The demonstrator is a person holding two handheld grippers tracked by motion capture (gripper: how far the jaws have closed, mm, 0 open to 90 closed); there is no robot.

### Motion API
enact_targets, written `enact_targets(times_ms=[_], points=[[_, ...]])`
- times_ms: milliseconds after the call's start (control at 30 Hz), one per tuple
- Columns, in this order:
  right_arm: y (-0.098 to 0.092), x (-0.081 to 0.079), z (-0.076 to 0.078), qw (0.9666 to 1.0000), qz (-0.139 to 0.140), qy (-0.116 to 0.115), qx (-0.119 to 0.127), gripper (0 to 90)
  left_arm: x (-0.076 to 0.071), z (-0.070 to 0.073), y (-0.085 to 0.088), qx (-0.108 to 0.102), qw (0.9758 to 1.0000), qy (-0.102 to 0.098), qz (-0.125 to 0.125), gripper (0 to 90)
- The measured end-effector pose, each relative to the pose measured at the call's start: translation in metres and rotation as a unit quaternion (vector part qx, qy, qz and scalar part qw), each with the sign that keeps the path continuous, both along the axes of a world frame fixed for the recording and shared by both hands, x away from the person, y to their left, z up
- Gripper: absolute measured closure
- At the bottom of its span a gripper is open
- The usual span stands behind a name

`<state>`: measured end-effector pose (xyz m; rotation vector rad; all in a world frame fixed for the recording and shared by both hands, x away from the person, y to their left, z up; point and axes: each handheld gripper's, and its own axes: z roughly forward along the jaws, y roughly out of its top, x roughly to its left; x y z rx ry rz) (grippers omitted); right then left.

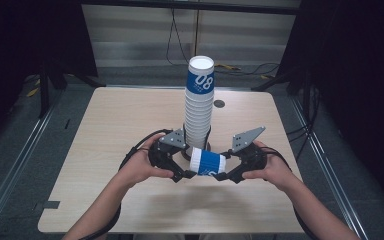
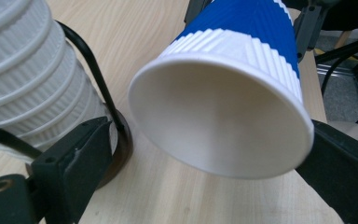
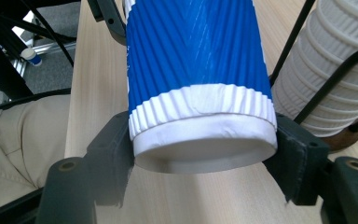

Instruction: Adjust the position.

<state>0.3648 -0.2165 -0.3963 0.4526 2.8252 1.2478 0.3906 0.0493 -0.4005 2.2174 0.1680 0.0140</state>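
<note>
A blue and white ribbed paper cup [image 1: 207, 162] lies level in the air between my two grippers, above the table's front half. My right gripper [image 1: 227, 175] is shut on its base end: in the right gripper view both pads press the white band of the cup [image 3: 196, 70] at the gripper [image 3: 205, 144]. My left gripper [image 1: 182, 175] stands open around the mouth end. In the left gripper view the cup [image 2: 223, 116] faces me with its open rim, and the left-hand jaw stands clear of it at the gripper [image 2: 207, 135].
A tall stack of white cups [image 1: 199, 105] stands in a black wire holder just behind the grippers, topped by a blue cup marked 08. The stack [image 2: 28, 74] [image 3: 335, 60] is close beside the held cup. The wooden table [image 1: 120, 125] has a small dark disc [image 1: 219, 104].
</note>
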Motion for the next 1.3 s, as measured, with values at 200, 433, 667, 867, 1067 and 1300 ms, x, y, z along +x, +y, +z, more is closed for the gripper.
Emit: enact_targets(times_ms=[200, 433, 667, 867, 1067, 1300], points=[[0.005, 0.0, 0.002, 0.9999, 0.01, 0.0, -0.007, 30.1, 0.0, 0.0, -0.003, -0.006, 0.9999, 0.002, -0.013, 5.1], [0.012, 0.001, 0.003, 0.9997, 0.021, -0.002, -0.012, 30.1, -0.001, 0.004, -0.004, -0.014, 0.9995, -0.003, -0.03, 12.9], [0.011, 0.002, 0.002, 0.9998, 0.021, -0.002, -0.001, 30.1, -0.001, 0.004, -0.002, -0.018, 0.9994, 0.007, -0.028, 13.0], [0.012, 0.001, 0.001, 0.9997, 0.023, -0.003, -0.002, 30.1, -0.003, 0.006, -0.002, -0.004, 0.9996, 0.01, -0.028, 14.2], [0.011, 0.001, -0.002, 0.9997, 0.019, -0.002, 0.015, 29.7, -0.002, 0.01, -0.002, 0.001, 0.9996, 0.007, -0.027, 15.2], [0.012, 0.001, -0.004, 0.9997, 0.012, -0.006, 0.019, 28.1, -0.002, 0.016, -0.001, 0.011, 0.9995, 0.013, -0.027, 17.3]])
